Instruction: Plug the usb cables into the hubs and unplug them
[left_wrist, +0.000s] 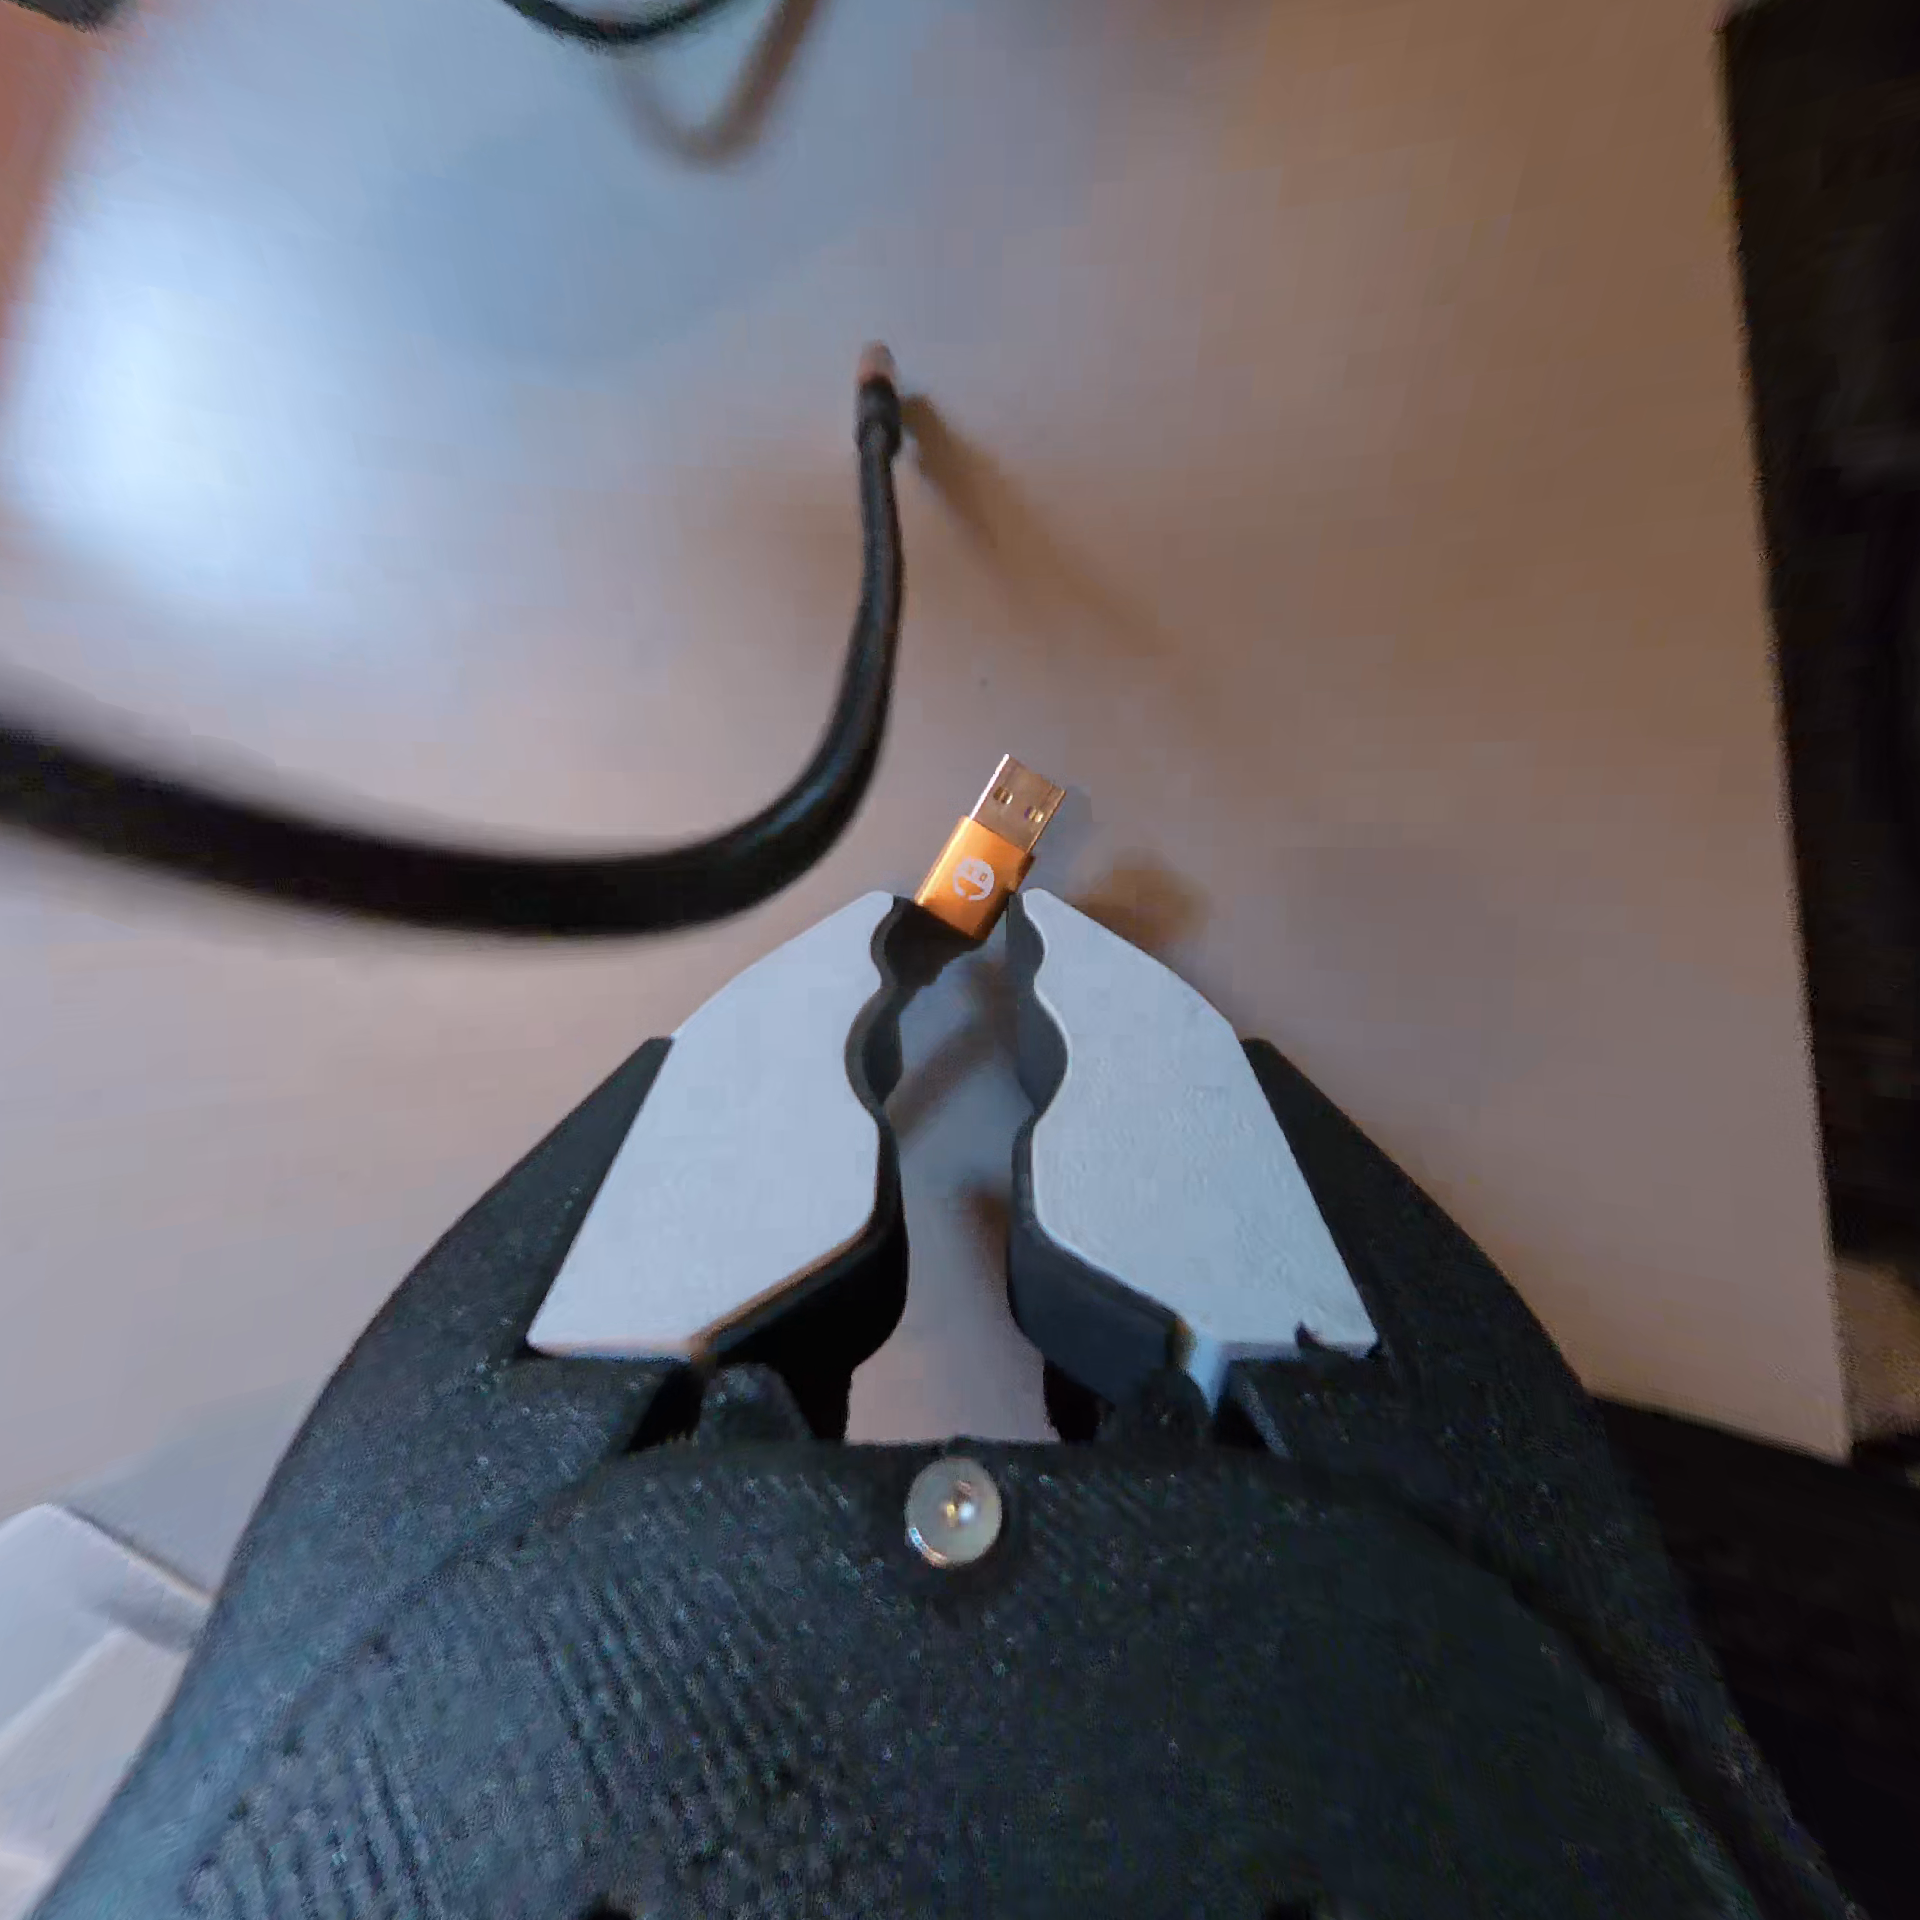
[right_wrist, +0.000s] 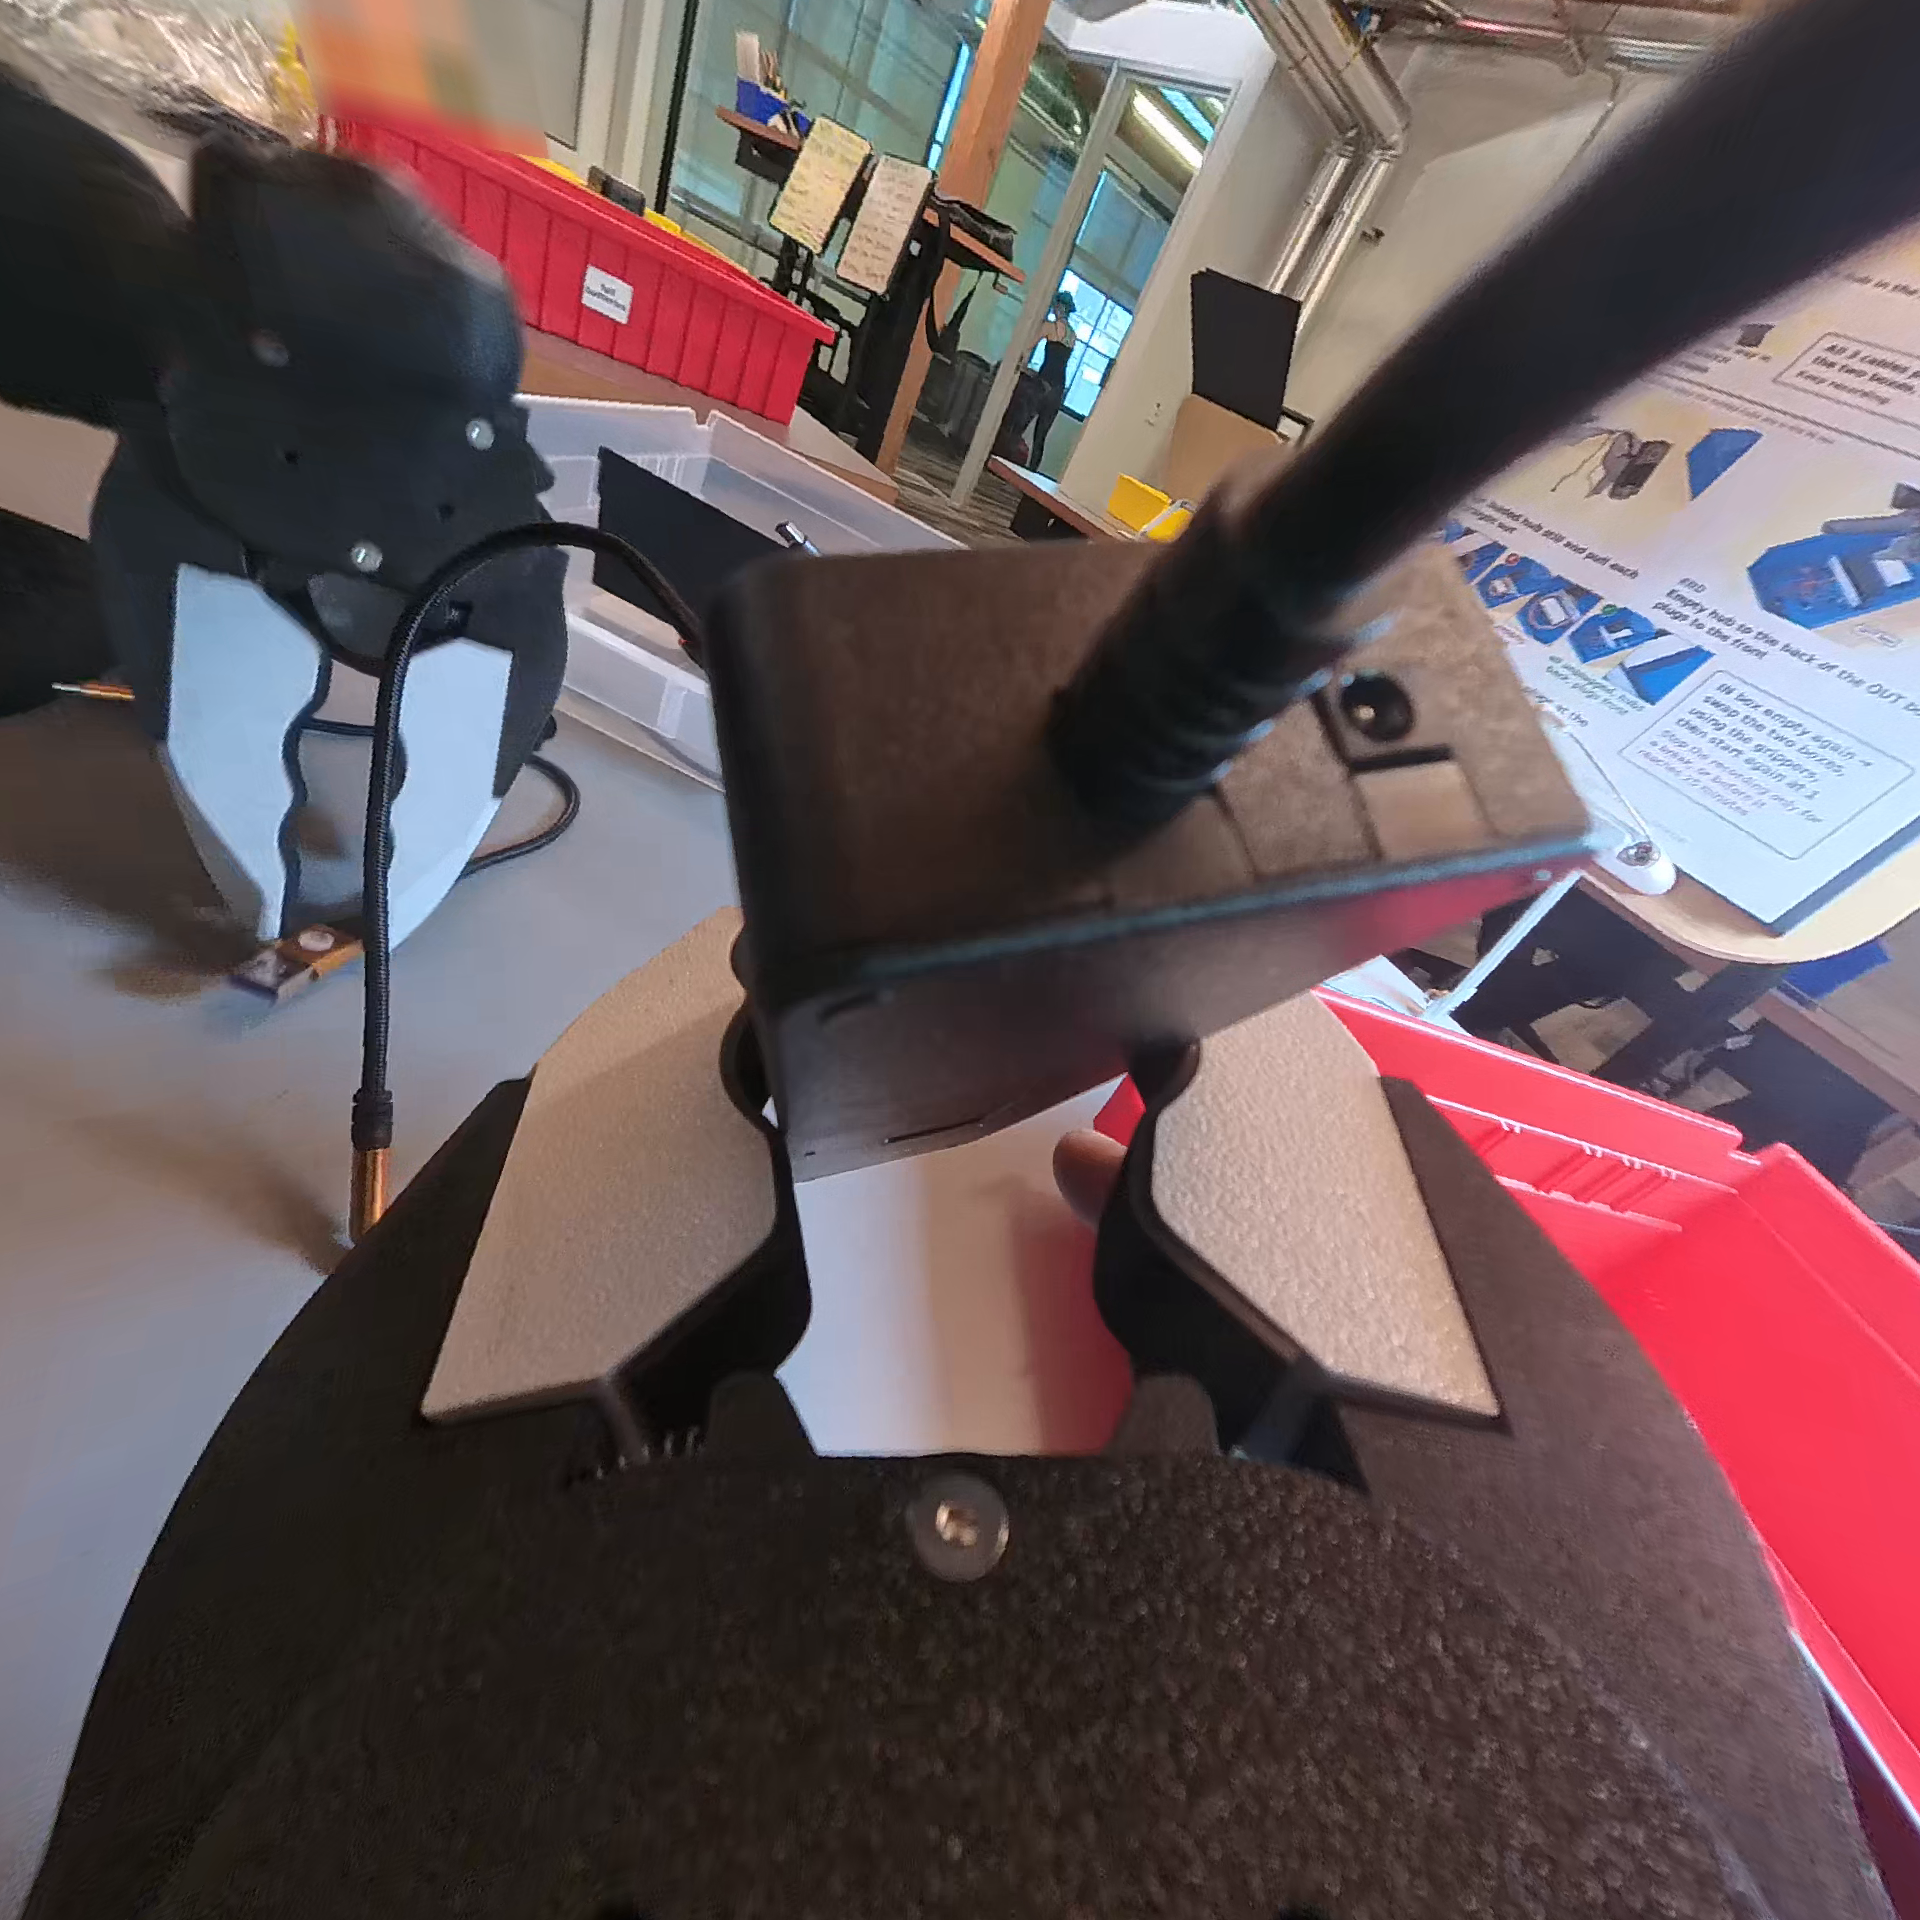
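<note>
The left claw (left_wrist: 961, 904) is clamping the orange metal USB-A plug (left_wrist: 982, 844), its long axis pointing forward and slightly right, just above the pale surface (left_wrist: 1351, 623). The right claw (right_wrist: 951, 1049) is gripping the black box-shaped hub (right_wrist: 1091, 748), raised above the surface. Farther left, the left claw is hanging tips-down, so the plug is lying well apart from the hub and off its axis.

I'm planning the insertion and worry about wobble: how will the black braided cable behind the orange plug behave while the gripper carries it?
Probably floppy: the braided cable sags in a loose curve from the orange plug. The plug itself looks rigid, pinched only at the left gripper fingertips, so it may pivot.
</note>
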